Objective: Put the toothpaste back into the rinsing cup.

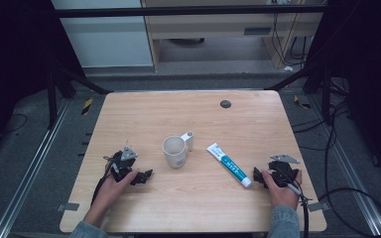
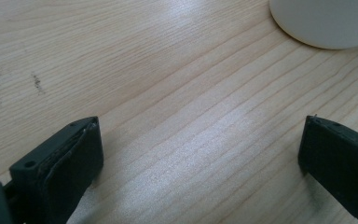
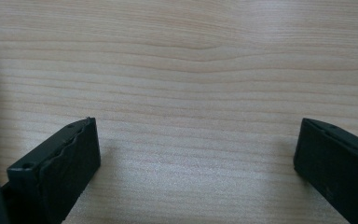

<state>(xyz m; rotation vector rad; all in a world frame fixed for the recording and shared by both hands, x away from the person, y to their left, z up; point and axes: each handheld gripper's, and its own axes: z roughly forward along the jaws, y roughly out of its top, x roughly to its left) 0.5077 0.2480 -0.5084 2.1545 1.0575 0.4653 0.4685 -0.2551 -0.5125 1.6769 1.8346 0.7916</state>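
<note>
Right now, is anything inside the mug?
From the high view, the mug stands upright and its visible interior looks pale and empty. The near inner wall and part of the bottom are hidden by its rim, so something small could escape notice.

— What's the work surface?

— A pale wooden table with rounded corners (image 1: pixel 154 114). A small dark round disc (image 1: pixel 225 103) is set into it near the far edge.

— And around it?

— Grey floor, with a silver metal rail (image 1: pixel 30 168) running along the left. Yellow-and-black striped tape (image 1: pixel 87 106) is stuck down by the far left corner. Black cables (image 1: pixel 337 148) loop on the right. Behind stands a light wooden cabinet (image 1: pixel 208 29).
</note>
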